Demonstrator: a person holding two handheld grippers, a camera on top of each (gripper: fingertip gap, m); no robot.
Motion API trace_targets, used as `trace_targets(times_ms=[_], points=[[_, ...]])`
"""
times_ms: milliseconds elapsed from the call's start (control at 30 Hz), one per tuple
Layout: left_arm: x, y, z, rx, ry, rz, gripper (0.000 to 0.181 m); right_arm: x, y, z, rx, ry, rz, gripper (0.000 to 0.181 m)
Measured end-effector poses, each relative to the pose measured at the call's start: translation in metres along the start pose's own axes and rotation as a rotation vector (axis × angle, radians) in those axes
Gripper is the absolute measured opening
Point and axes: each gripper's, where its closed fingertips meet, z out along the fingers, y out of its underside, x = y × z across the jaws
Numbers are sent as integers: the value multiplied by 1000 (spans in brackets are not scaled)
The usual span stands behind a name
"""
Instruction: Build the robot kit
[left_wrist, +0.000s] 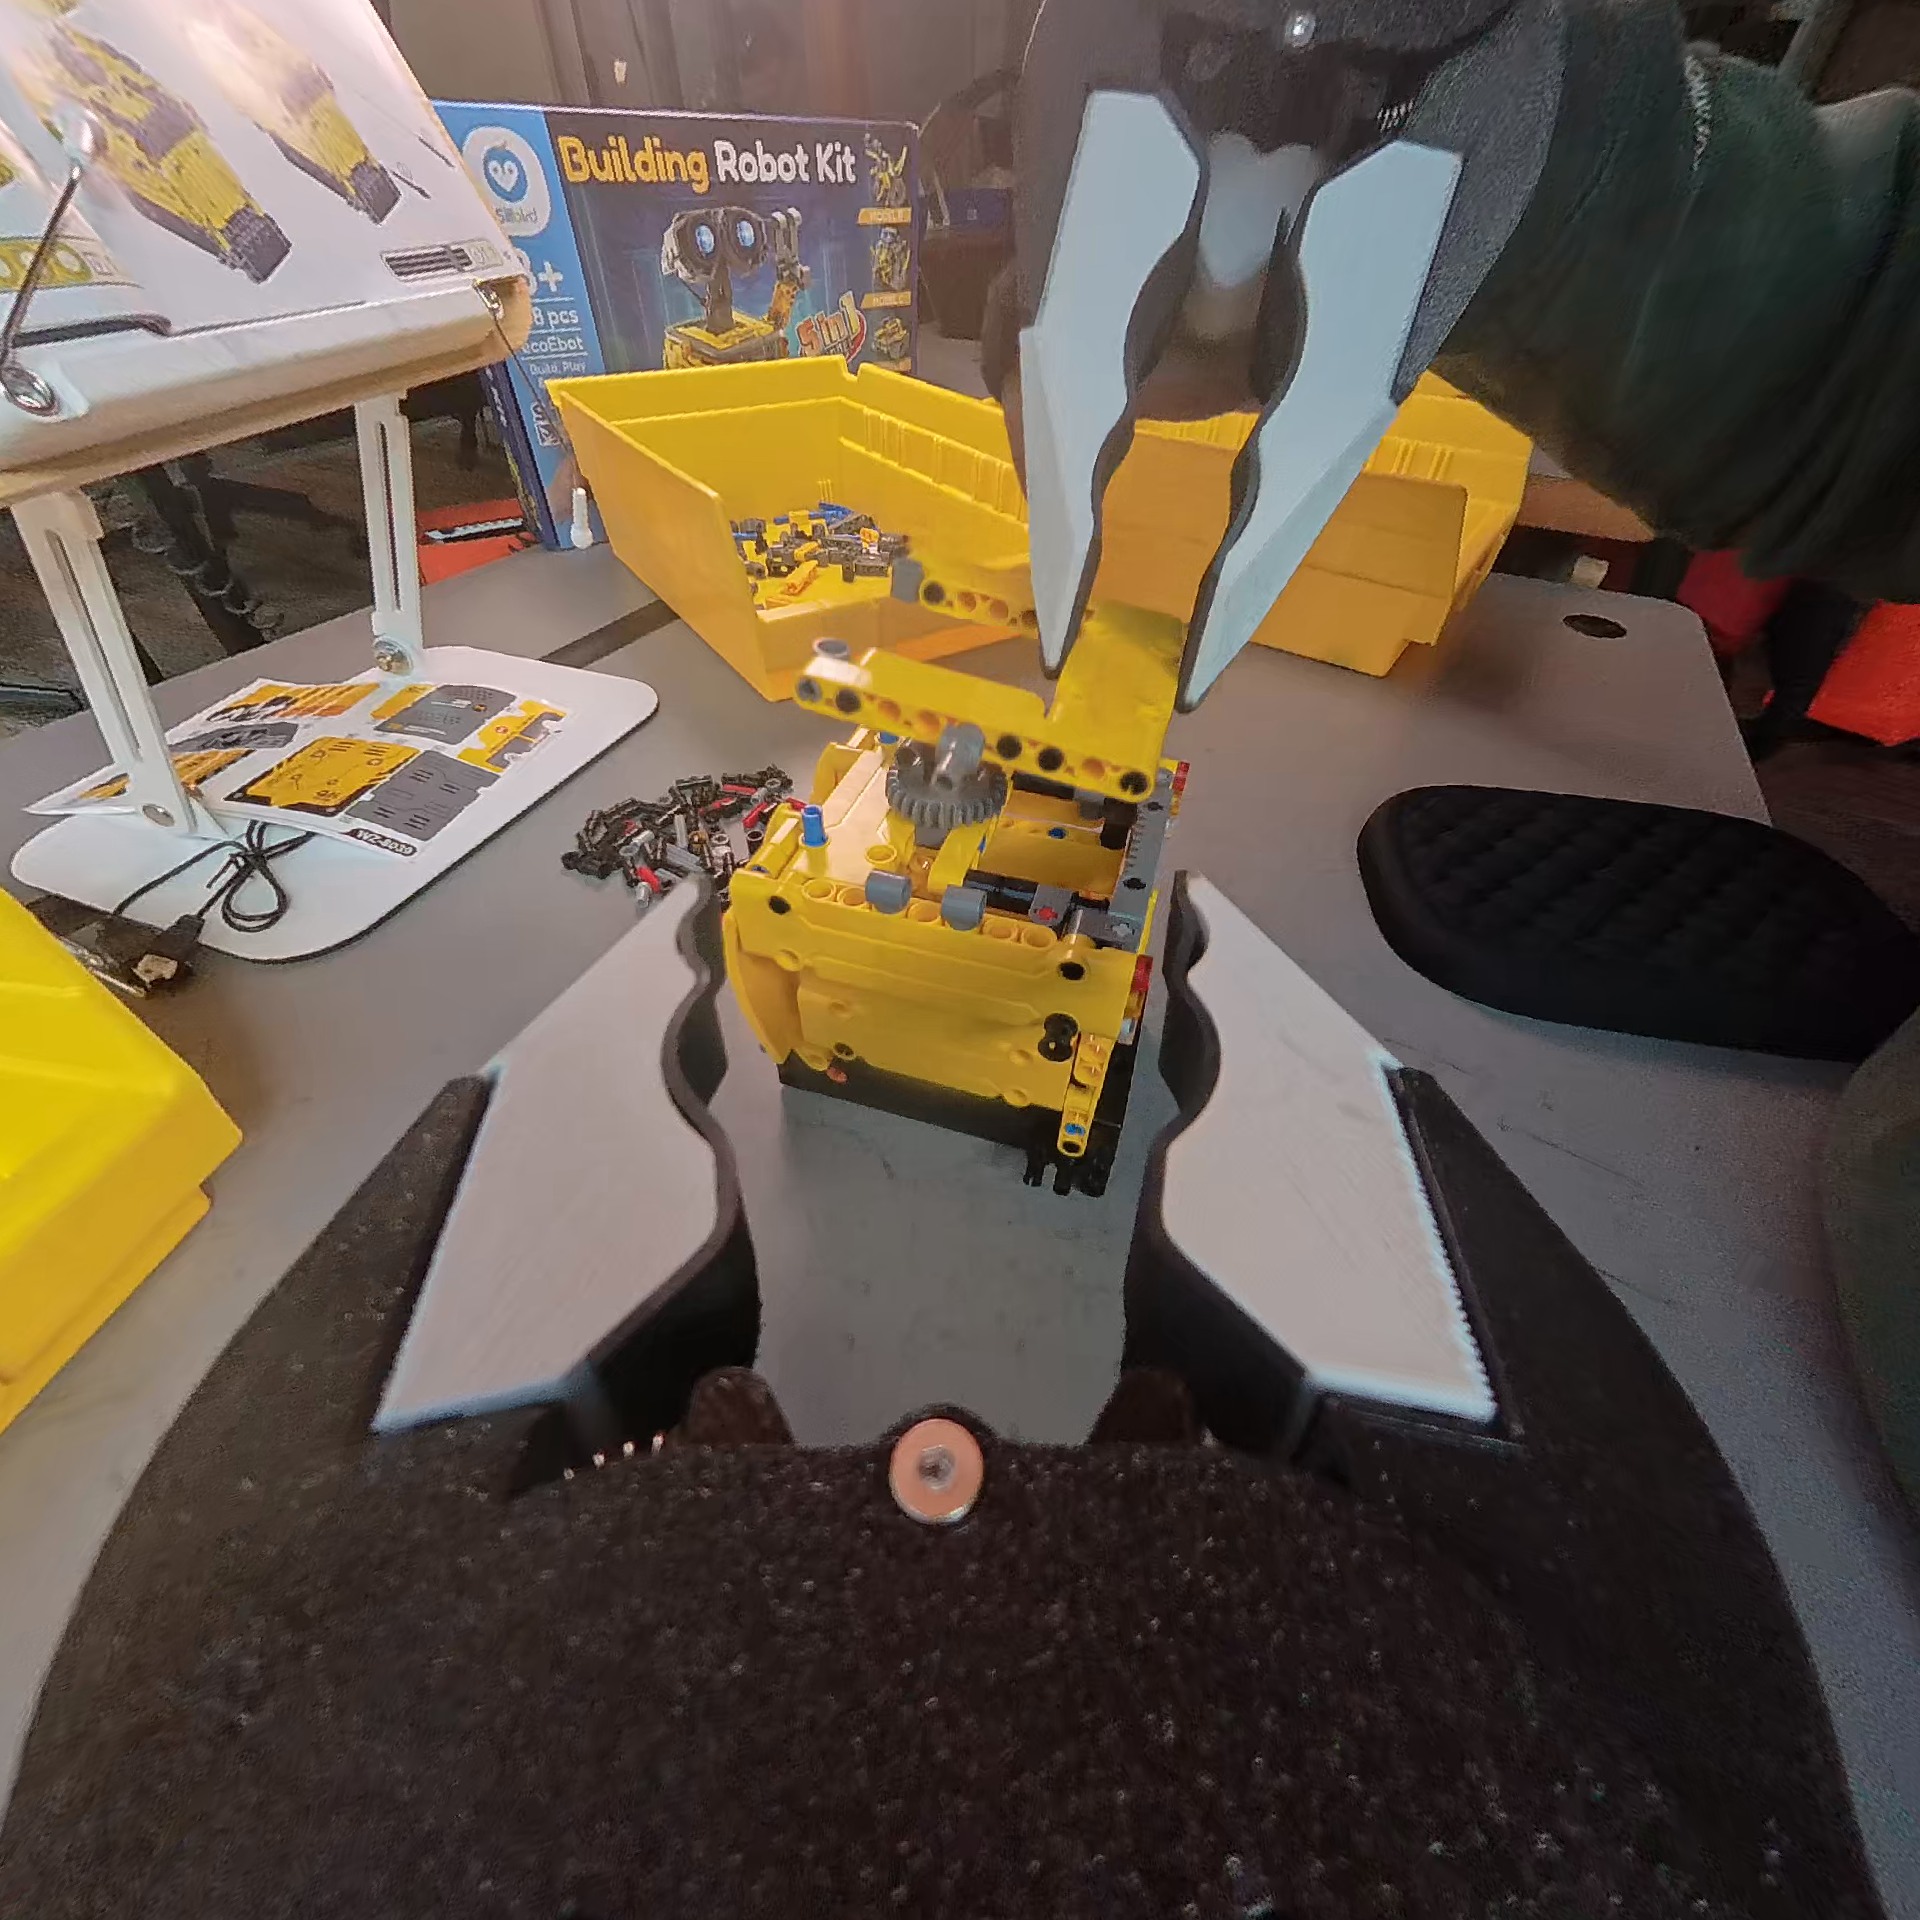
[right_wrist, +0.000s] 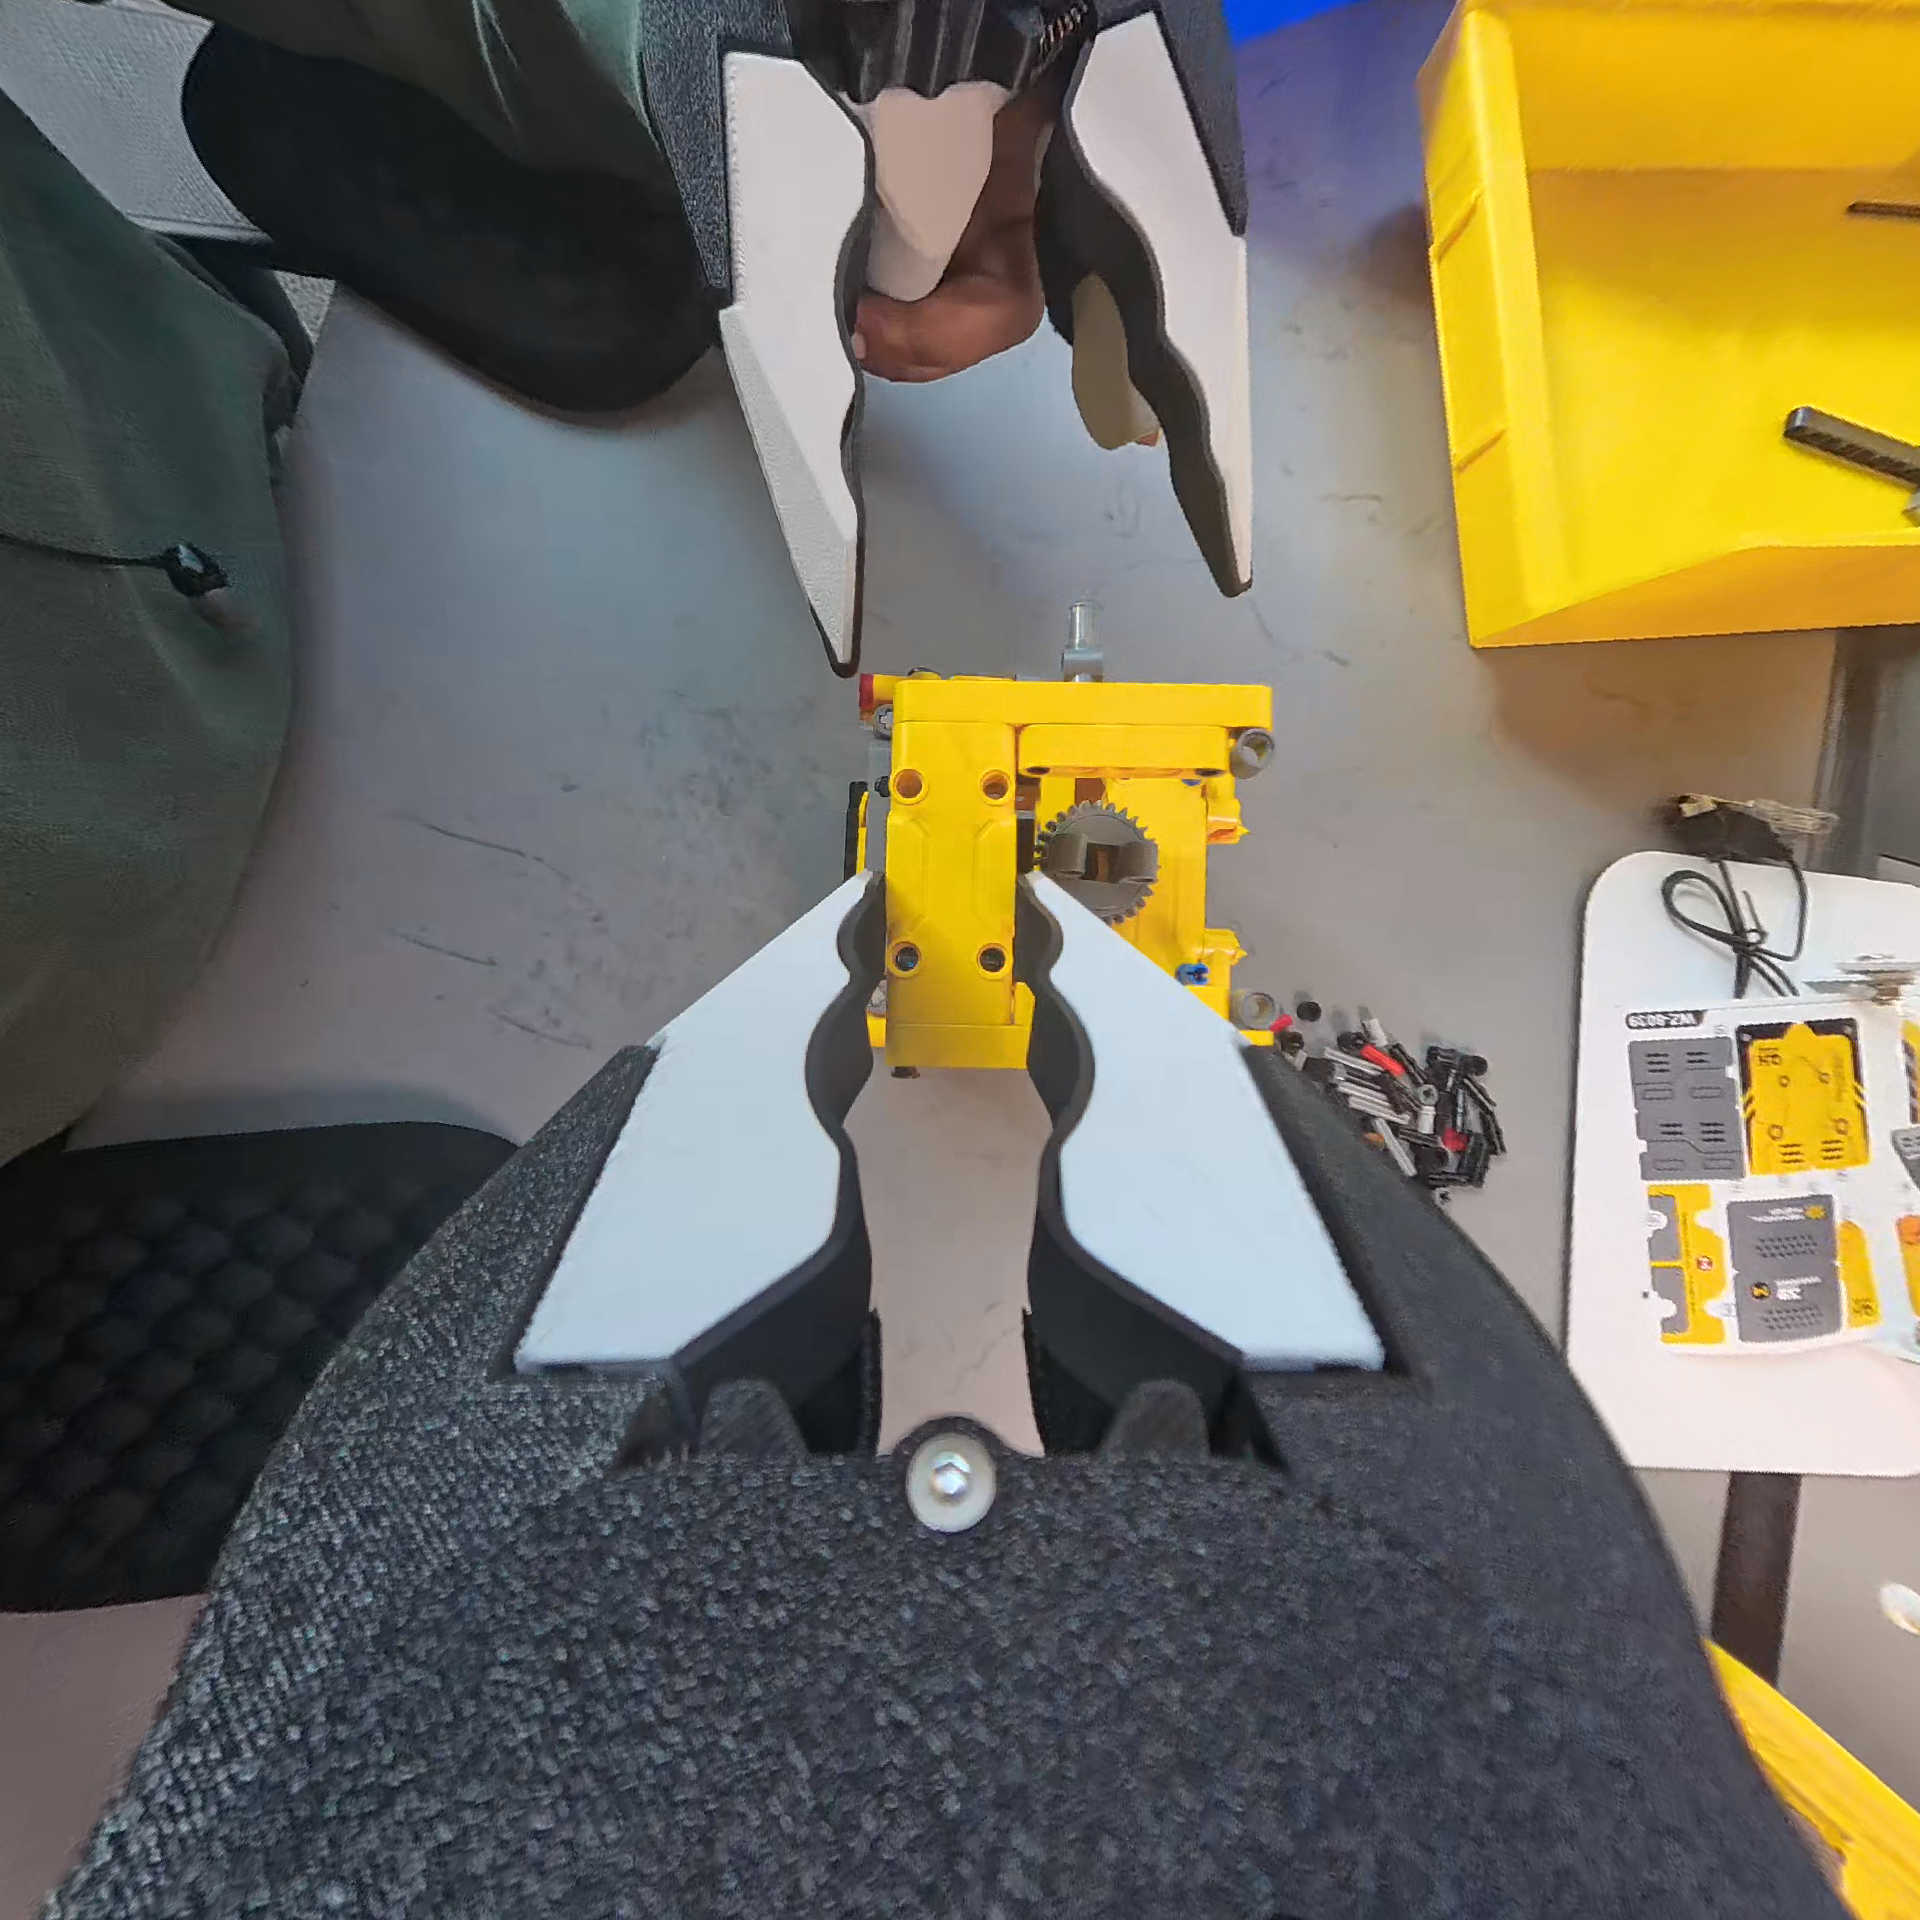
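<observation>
A yellow brick-built box body (left_wrist: 935, 977) with a grey gear (left_wrist: 945, 795) on top stands on the grey table (left_wrist: 914, 1278). My left gripper (left_wrist: 945, 894) is open, with its fingertips on either side of the body's near face. I cannot tell whether they touch it. My right gripper (right_wrist: 951, 894) is shut on a yellow panel-and-beam frame (right_wrist: 951, 904). It comes from above in the left wrist view (left_wrist: 1127, 681) and holds the frame (left_wrist: 935, 717) tilted just over the gear. The left gripper (right_wrist: 1039, 623) shows beyond the body (right_wrist: 1174, 894) in the right wrist view.
A yellow bin (left_wrist: 665, 499) with small parts and a kit box (left_wrist: 707, 239) stand behind. A booklet on a white stand (left_wrist: 208, 208), a sticker sheet (left_wrist: 343, 758) and a pile of black pins (left_wrist: 675, 821) lie left. A black cushion (left_wrist: 1631, 914) lies right. Another yellow bin (left_wrist: 83, 1143) is near left. The left gripper's tips are roughly 6 cm from the right gripper's.
</observation>
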Motion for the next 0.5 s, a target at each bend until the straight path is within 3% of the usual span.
trace_targets(times_ms=[500], points=[[7,6,14,-27,69,-20,87,-3,8,22,-17,-67,-37,24]])
